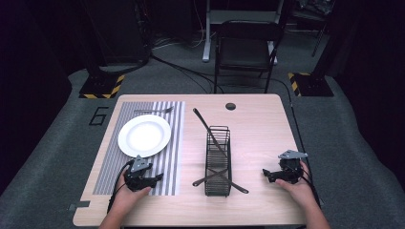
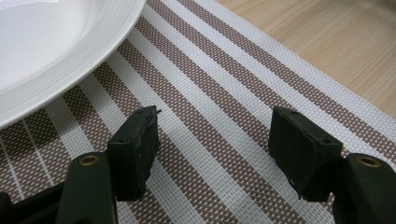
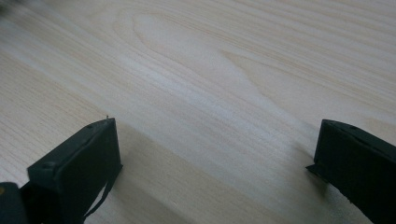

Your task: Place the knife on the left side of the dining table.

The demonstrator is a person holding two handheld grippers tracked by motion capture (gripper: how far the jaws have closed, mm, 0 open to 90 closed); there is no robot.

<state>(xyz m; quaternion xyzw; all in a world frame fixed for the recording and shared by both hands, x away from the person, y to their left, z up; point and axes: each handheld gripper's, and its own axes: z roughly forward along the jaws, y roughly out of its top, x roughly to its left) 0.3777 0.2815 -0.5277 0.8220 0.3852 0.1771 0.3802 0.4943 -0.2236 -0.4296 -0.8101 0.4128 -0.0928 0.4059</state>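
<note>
- The left tongs [image 1: 155, 178] rest low on the near part of the striped placemat [image 1: 168, 167], held in the person's left hand [image 1: 128, 191]; their jaws stand spread wide with nothing between them, and in the left gripper view [image 2: 212, 140] only the brown-and-white weave of the mat lies in the gap.
- The right tongs [image 1: 267, 174] sit on the bare wood at the near right of the desk [image 1: 258, 129], held in the right hand [image 1: 297, 187]; their jaws are spread wide too, and in the right gripper view [image 3: 215, 154] plain wood grain shows between them.
- Between the two hands stands a black wire basket [image 1: 218, 160], running from near to far along the middle of the desk, well apart from both tongs.
- Two dark utensils [image 1: 224, 180] lie crossed over the basket's near end, and a third long one [image 1: 205, 125] leans out of its far end, pointing away and to the left.
- The white plate [image 1: 143, 135] sits on the placemat just beyond the left tongs, empty; its rim [image 2: 93, 56] curves close in front of them in the left gripper view.
- A fork [image 1: 153, 110] lies across the far edge of the placemat, beyond the plate and apart from it.
- Behind the desk, on the grey floor, stands a dark chair [image 1: 246, 47].
</note>
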